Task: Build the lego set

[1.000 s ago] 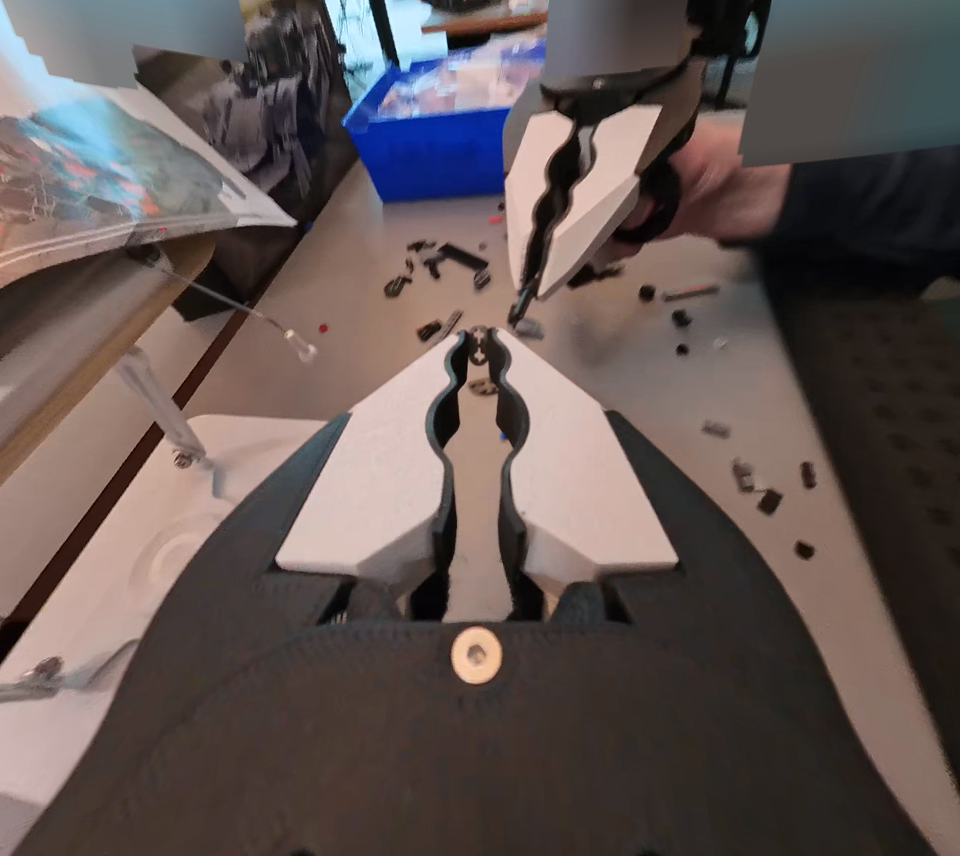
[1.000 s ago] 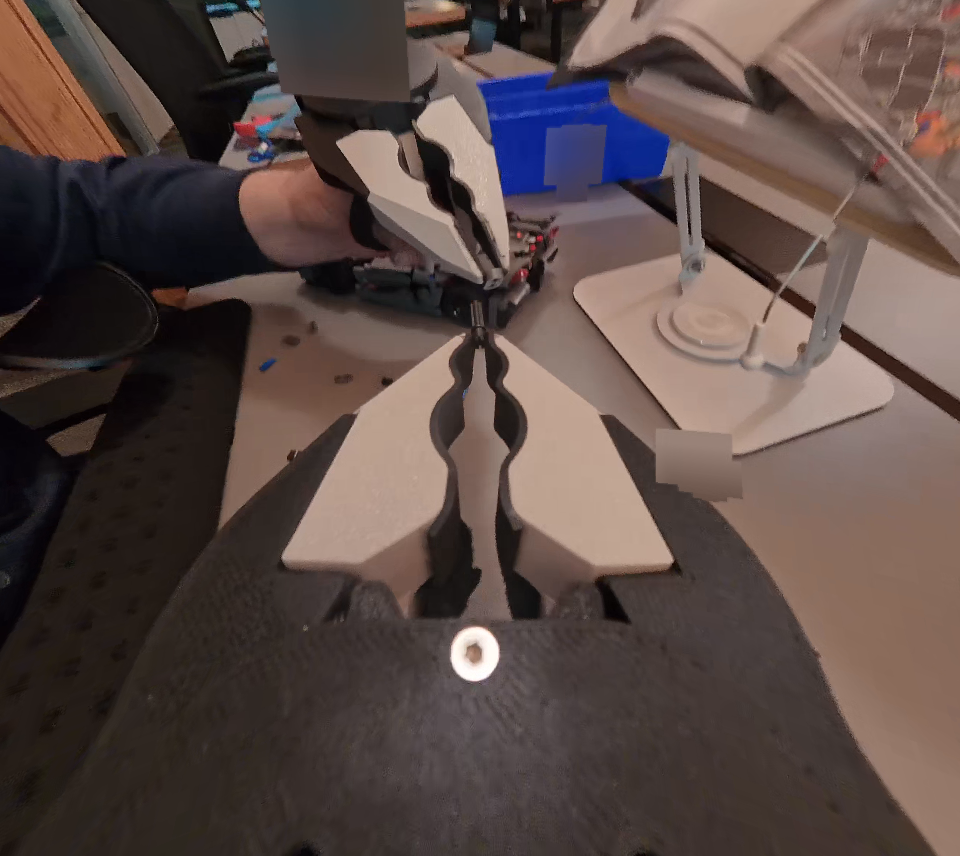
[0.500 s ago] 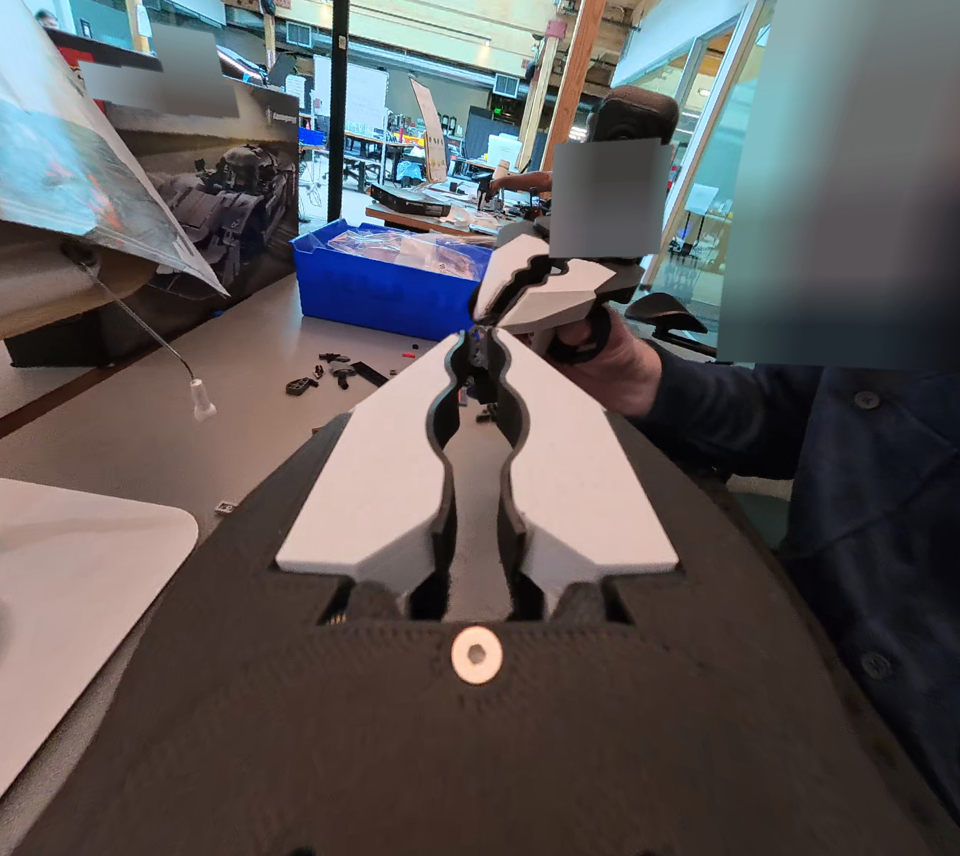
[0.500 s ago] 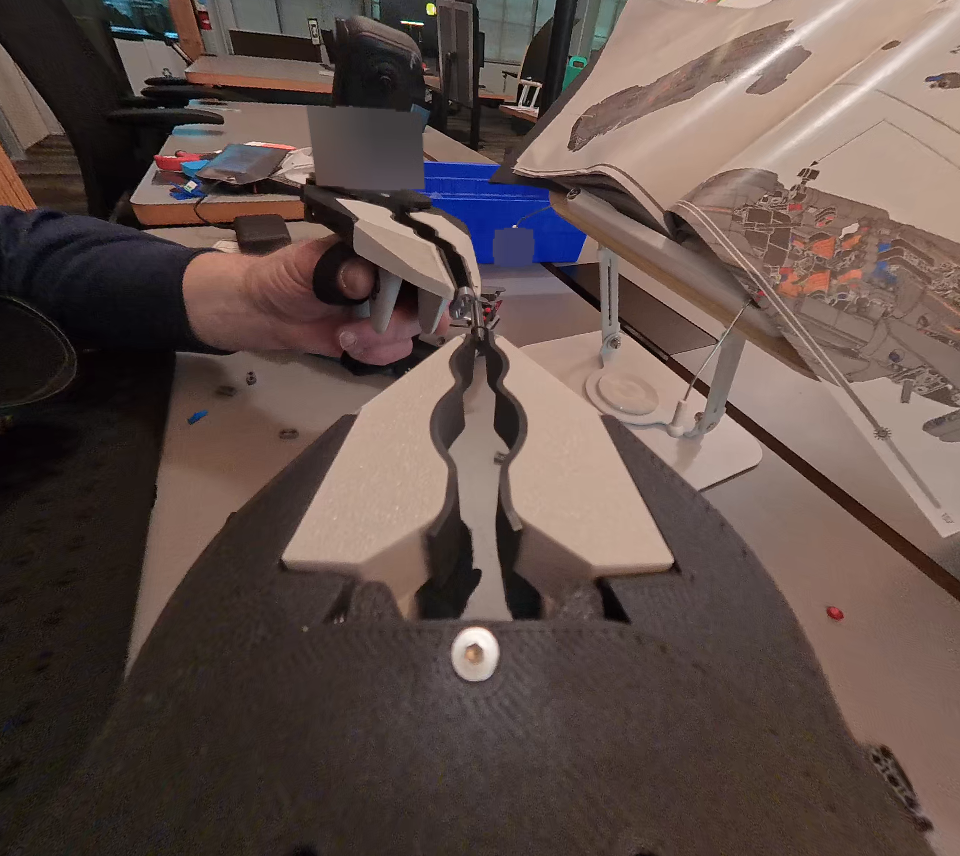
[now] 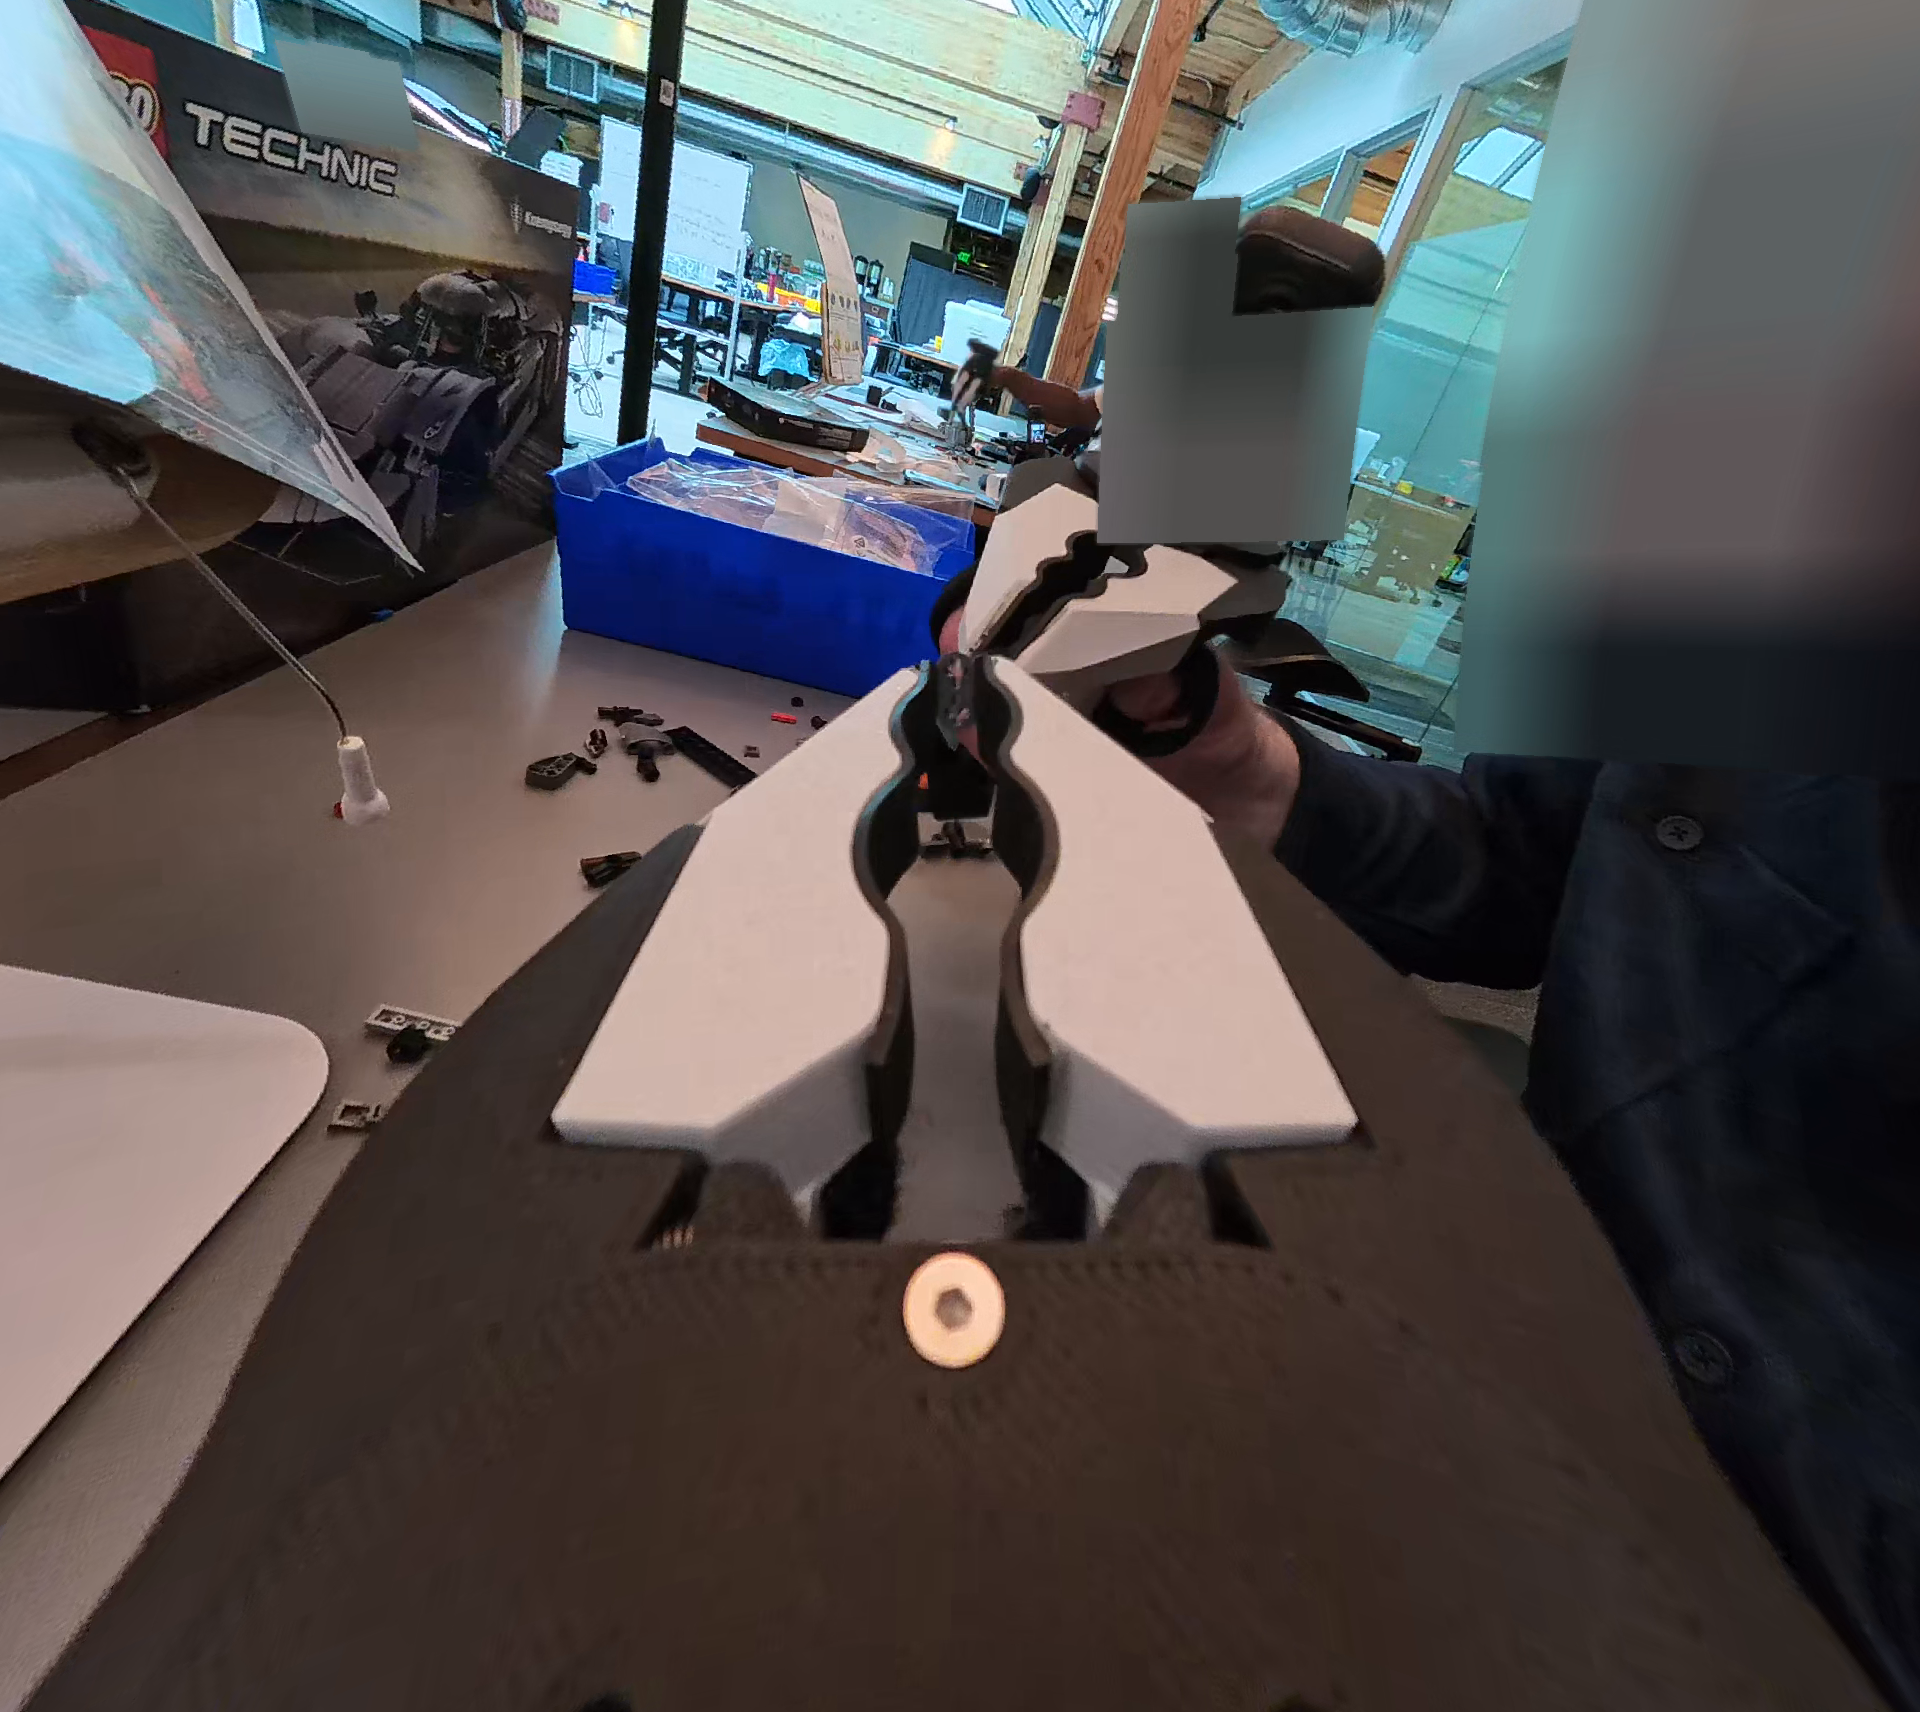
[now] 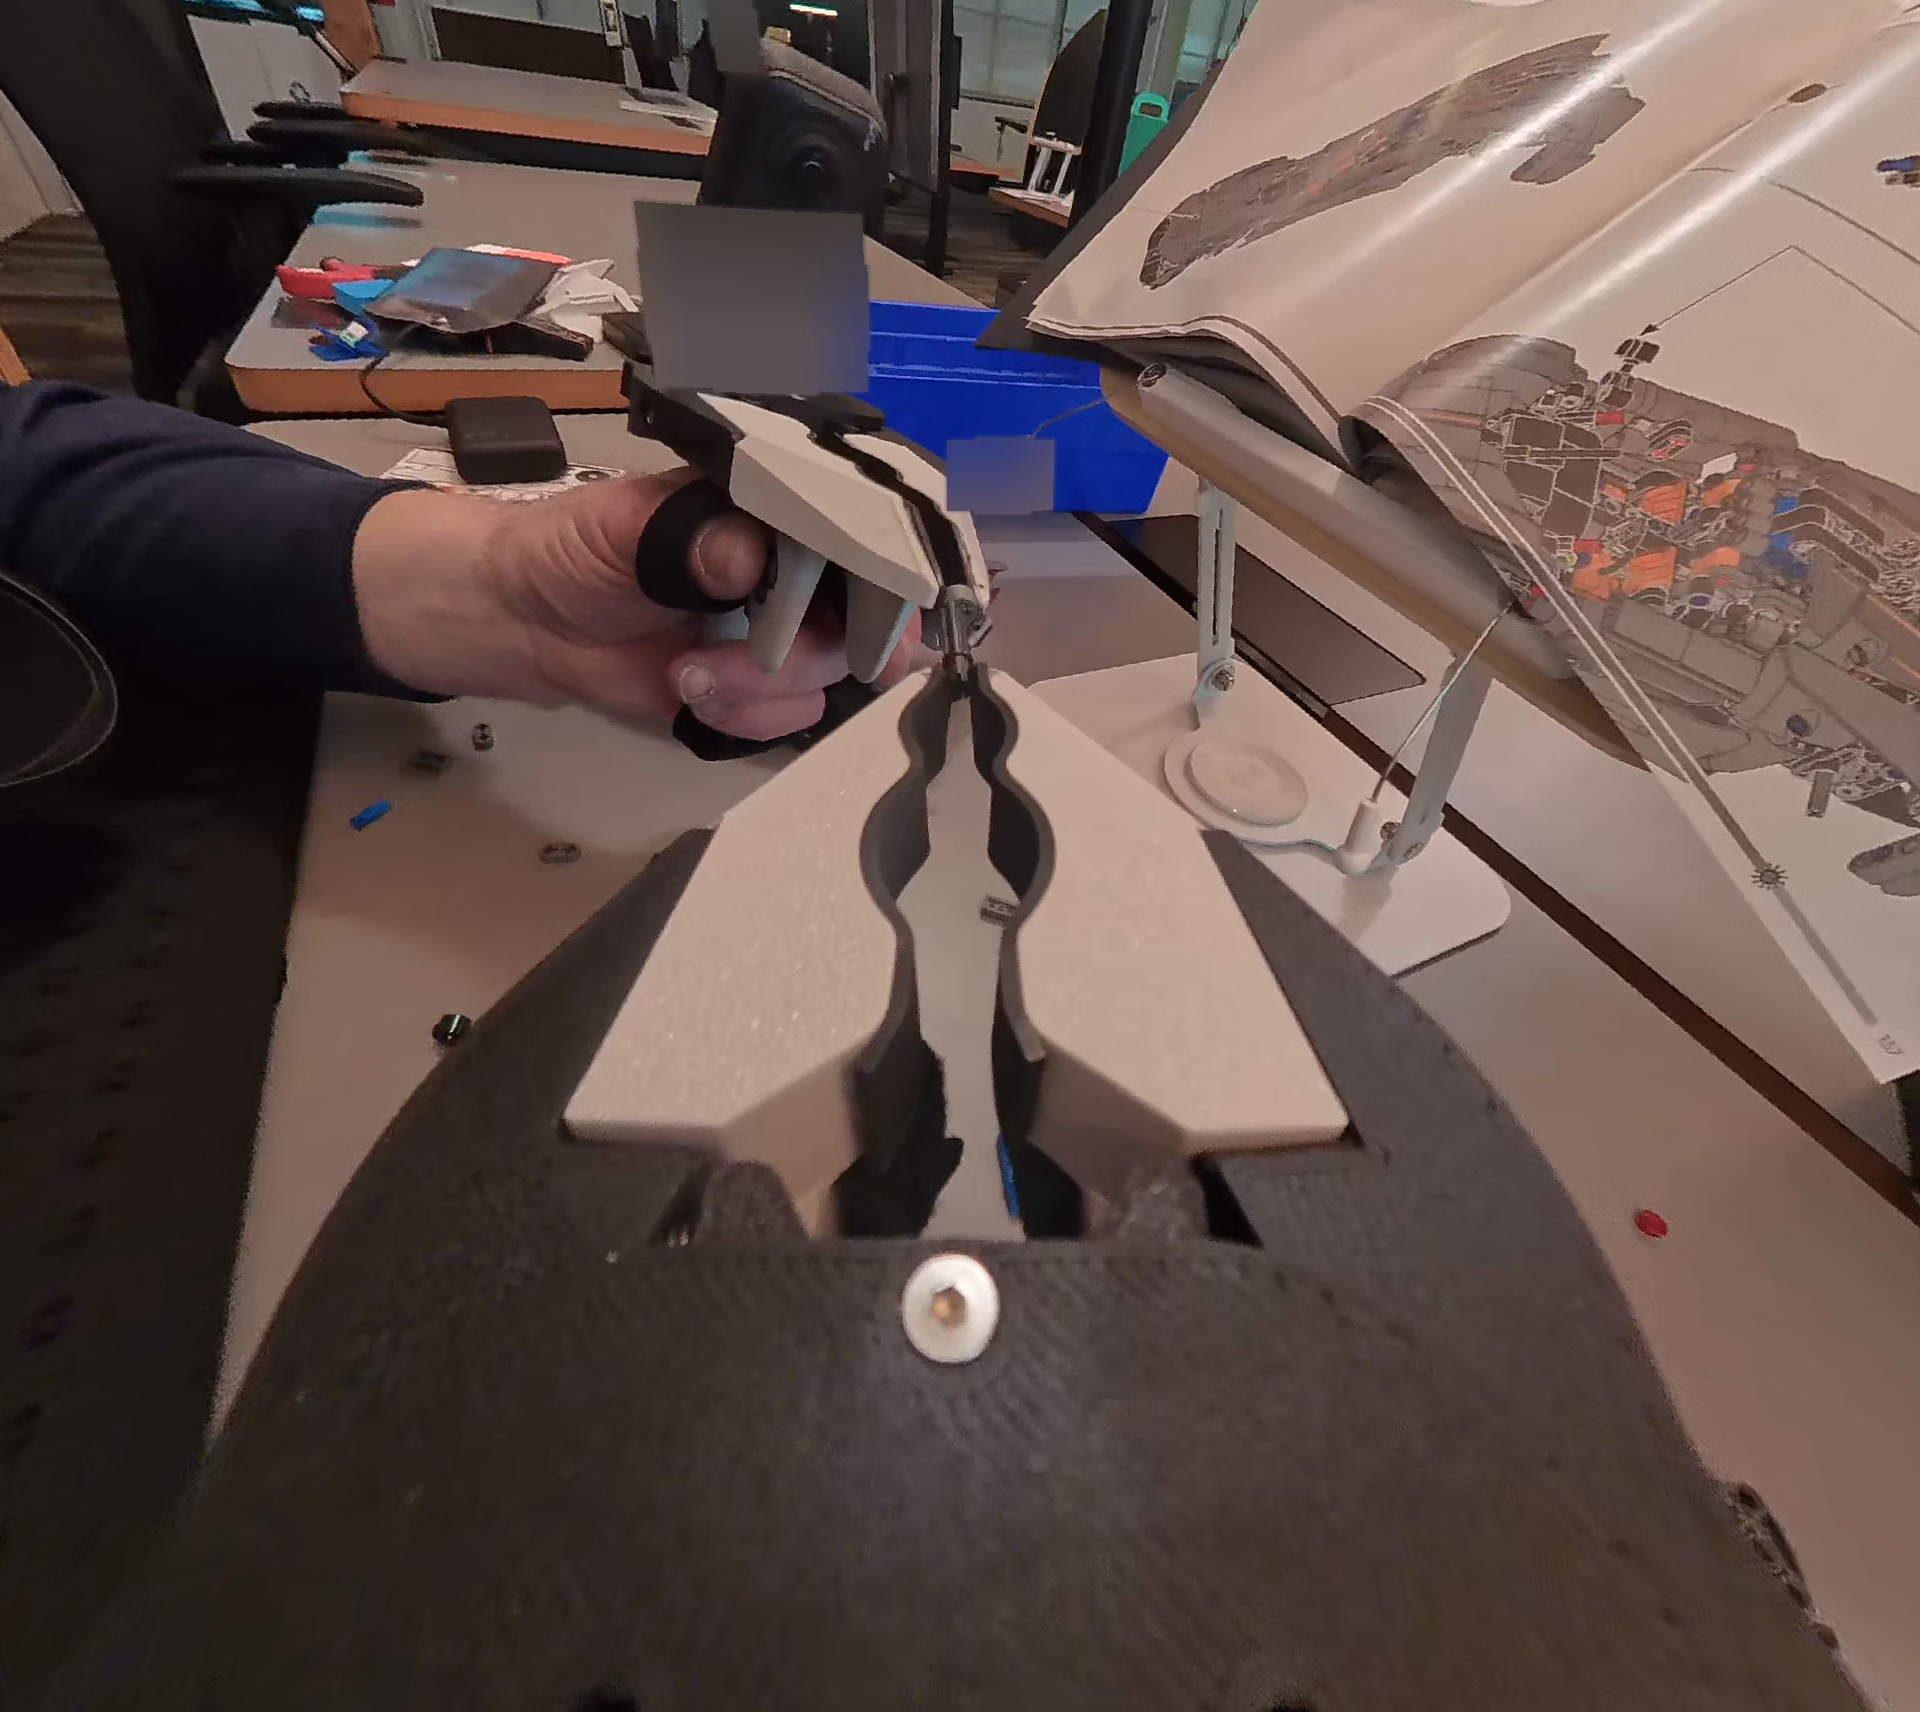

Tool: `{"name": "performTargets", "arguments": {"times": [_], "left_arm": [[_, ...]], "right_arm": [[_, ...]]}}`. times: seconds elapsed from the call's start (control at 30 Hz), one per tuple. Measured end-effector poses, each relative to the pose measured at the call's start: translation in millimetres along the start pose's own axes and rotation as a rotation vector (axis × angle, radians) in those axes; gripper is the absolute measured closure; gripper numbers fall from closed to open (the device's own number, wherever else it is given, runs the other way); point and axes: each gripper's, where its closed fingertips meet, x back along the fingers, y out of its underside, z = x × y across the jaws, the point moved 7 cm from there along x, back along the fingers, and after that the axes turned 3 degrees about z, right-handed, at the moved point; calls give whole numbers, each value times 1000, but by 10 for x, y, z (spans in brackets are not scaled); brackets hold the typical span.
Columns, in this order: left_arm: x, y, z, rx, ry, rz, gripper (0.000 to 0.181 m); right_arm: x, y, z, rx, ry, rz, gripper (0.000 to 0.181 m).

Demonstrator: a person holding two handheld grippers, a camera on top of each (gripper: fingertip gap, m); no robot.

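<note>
Both grippers are held up above the table, tip to tip. In the left wrist view my left gripper (image 5: 956, 691) is shut on a small dark grey lego piece (image 5: 952, 712). The right gripper (image 5: 974, 649) comes in from the right, held by a hand, and touches that piece. In the right wrist view my right gripper (image 6: 961, 686) is shut on a thin dark pin (image 6: 958, 667). The pin's far end meets the small grey piece (image 6: 962, 620) in the left gripper (image 6: 961, 608). The joint itself is too small to read.
Loose dark lego pieces (image 5: 644, 748) lie on the grey table before a blue bin (image 5: 758, 592). The set's box (image 5: 416, 374) stands behind. An open instruction book (image 6: 1558, 436) rests on a white stand (image 6: 1340, 852). A black mat (image 6: 125, 1091) lies at the table's edge. Only a small space, under 4 cm, lies between the two pairs of fingers.
Both grippers have risen from just above the table and tilted up to about level, staying tip to tip. Over the last half second they shifted only slightly.
</note>
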Motion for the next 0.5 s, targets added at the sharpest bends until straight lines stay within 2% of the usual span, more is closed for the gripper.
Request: {"name": "performTargets", "arguments": {"times": [0.5], "left_arm": [[-9, -13, 39, -96, -3, -17, 178]], "right_arm": [[7, 28, 36, -117, -73, 20, 181]]}}
